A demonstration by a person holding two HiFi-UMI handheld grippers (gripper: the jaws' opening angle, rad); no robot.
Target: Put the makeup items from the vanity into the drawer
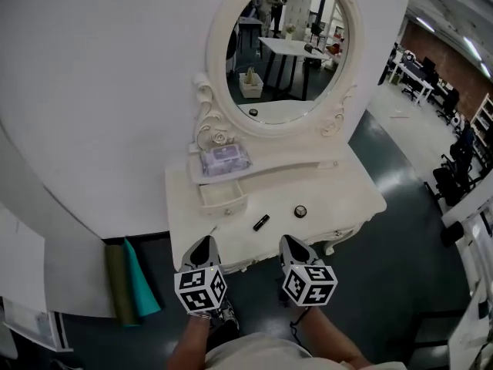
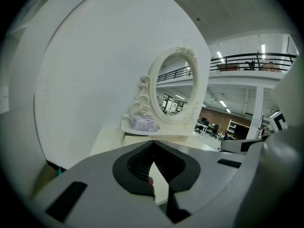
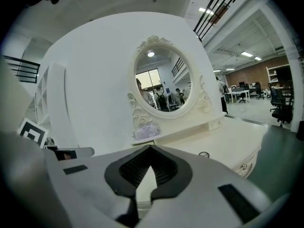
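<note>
**Step in hand (judged): first pick, not yet begun.**
- Both grippers are held at the near edge of the vanity [image 1: 339, 195], short of the items. No item is touched.
- The jaws need to be spread before any approach is made.
- Tube [image 1: 261, 222]: black, lying flat and aslant on the top, the nearest item. It is best taken across its narrow width. A roll is likely if it is nudged from one side only.
- Compact [image 1: 300, 211]: small, round and low, just right of the tube and apart from it. It is best pinched by its rim from above, and the right gripper is the closer one.
- Drawer [image 1: 225, 204]: small, under the shelf at the left, and it appears pulled out. Items are best lowered inside before release, since the opening is narrow.
- Pack [image 1: 224, 159]: soft, lilac, lying on the shelf above the drawer. A wide jaw spread is called for.
- Mirror [image 1: 286, 48]: oval, at the back. It is not part of the job.

**Claws.**
- Left gripper [image 1: 204, 242]: jaws are pressed together, tips meeting. Nothing is held or touched.
- Right gripper [image 1: 291, 241]: jaws are likewise closed tip to tip, and empty. The compact is seen beyond it, well clear.
</note>
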